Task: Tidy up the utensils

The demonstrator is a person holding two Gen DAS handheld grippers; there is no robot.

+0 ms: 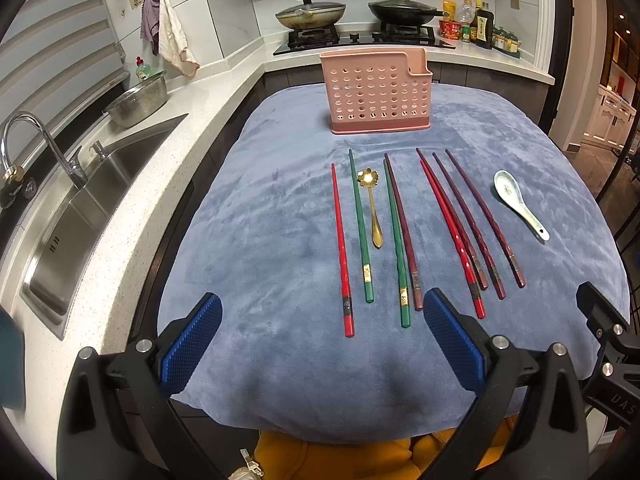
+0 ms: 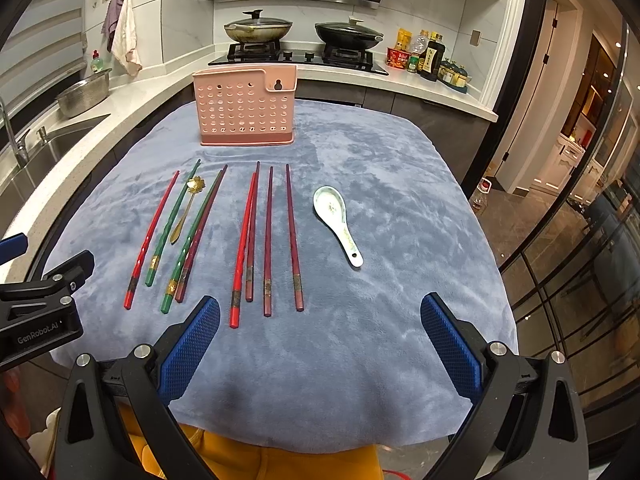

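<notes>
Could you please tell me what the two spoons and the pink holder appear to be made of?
Small spoon: probably gold-toned metal, glaring brightly. Large spoon: likely glazed ceramic, glossy white with faint painted marks. Holder: probably matte moulded plastic, with regular round holes.

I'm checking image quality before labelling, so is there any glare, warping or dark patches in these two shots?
Left wrist view: bright glare on the gold spoon bowl; strong fisheye bend in the counter and sink edge; black vignette at the corners. Right wrist view: same barrel warp, the blue cloth bulges; the gold spoon shows no flare; both sharp, with a soft shadow at the cloth's near edge.
</notes>
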